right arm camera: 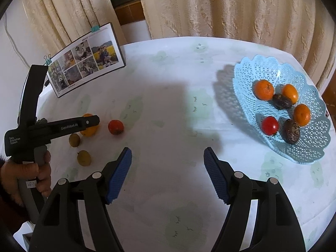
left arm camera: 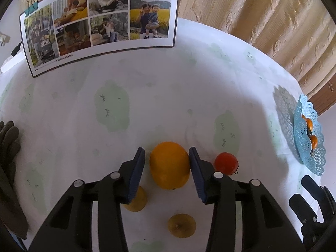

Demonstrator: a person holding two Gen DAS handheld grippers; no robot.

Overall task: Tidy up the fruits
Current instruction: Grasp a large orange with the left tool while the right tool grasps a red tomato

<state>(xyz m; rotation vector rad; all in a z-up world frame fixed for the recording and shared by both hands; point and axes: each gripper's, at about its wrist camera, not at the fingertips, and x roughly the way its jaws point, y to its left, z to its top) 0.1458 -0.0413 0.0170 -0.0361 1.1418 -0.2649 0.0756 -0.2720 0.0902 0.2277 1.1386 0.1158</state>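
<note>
The left gripper straddled the orange at lower centre of the left wrist view, its blue ribbed pads flanking the fruit. The right-hand pad looked to touch the skin, while a sliver of cloth showed between the left-hand pad and the orange — so the jaws were not yet clamped on it. The right gripper hung wide open over bare tablecloth, holding nothing.

The likeliest slip, I judged, was the round, smooth orange rolling out as one pad reached it first; an off-centre squeeze could push it toward the small red tomato-like fruit just to its right, or onto the two dull yellow-brown fruits lying below the fingers. One of those sat partly hidden under the left finger and might be knocked.

The blue basket at the right of the right wrist view was rigid lattice plastic with a scalloped rim, already holding three oranges, a red fruit and two dark wrinkled ones. The cloth looked thin, with pale green prints. A clipped photo board stood in the upper left.
</note>
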